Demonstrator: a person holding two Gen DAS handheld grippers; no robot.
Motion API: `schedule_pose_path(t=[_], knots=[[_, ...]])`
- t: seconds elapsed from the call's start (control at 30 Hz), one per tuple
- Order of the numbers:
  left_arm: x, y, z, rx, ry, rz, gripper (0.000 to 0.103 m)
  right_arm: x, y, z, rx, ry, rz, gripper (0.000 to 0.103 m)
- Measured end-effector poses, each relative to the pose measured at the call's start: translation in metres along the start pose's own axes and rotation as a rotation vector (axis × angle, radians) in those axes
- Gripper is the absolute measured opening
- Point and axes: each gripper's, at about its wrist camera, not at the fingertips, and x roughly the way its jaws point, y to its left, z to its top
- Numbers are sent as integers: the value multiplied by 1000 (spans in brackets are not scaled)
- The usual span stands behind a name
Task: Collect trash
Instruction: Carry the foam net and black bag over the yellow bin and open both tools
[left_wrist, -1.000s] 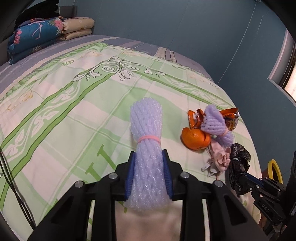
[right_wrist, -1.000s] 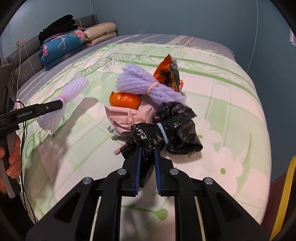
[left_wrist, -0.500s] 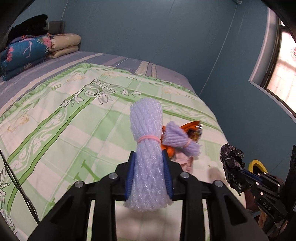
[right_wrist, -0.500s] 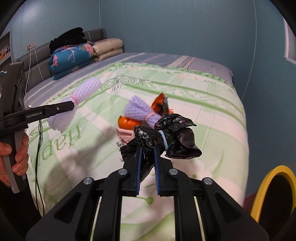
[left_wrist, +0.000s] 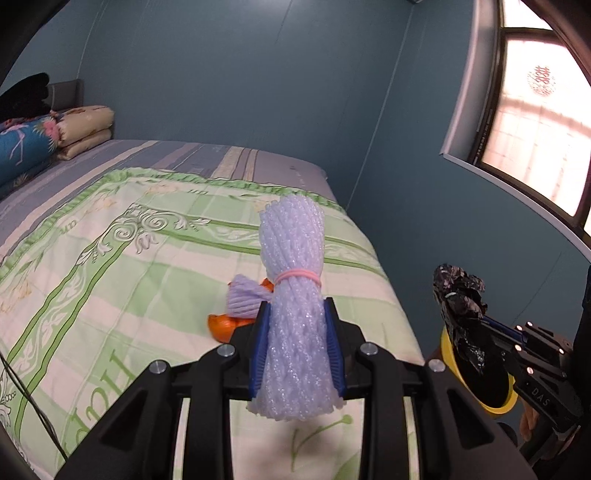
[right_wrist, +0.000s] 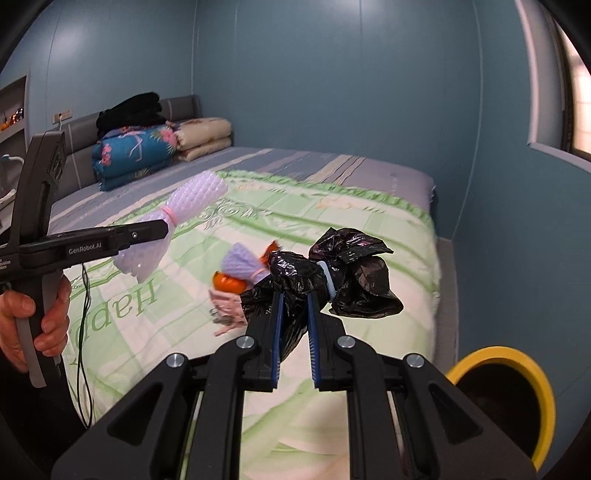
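Both my tongs hold trash in the air over the bed.

My left gripper (left_wrist: 297, 347) clamps a pale lilac foam net (left_wrist: 293, 295), bundled with a pink band, long axis running forward along the fingers, tip up and away. My right gripper (right_wrist: 294, 317) pinches narrow on a crumpled black bag (right_wrist: 332, 273), tied with a light band, its loose end flopping right. Below, on the green quilt (right_wrist: 369, 229), lie a second net (right_wrist: 240, 264), an orange (right_wrist: 227, 282), a pink scrap (right_wrist: 227, 306). A yellow-rimmed bin (right_wrist: 517, 373) stands beside the bed.

place: home bedroom | evidence: bed (right_wrist: 369, 206) with green quilt, folded blankets (right_wrist: 136, 151), headboard (right_wrist: 181, 105), window (left_wrist: 535, 122)
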Motion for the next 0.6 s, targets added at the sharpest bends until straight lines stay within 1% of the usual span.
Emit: schedule_pose_path(t=[0.23, 0.6], knots=[[1, -48, 10, 59, -12, -58, 27, -28, -33, -2, 38, -44, -59, 11], [21, -129, 15, 167, -19, -173, 27, -61, -100, -24, 149, -85, -179, 11]])
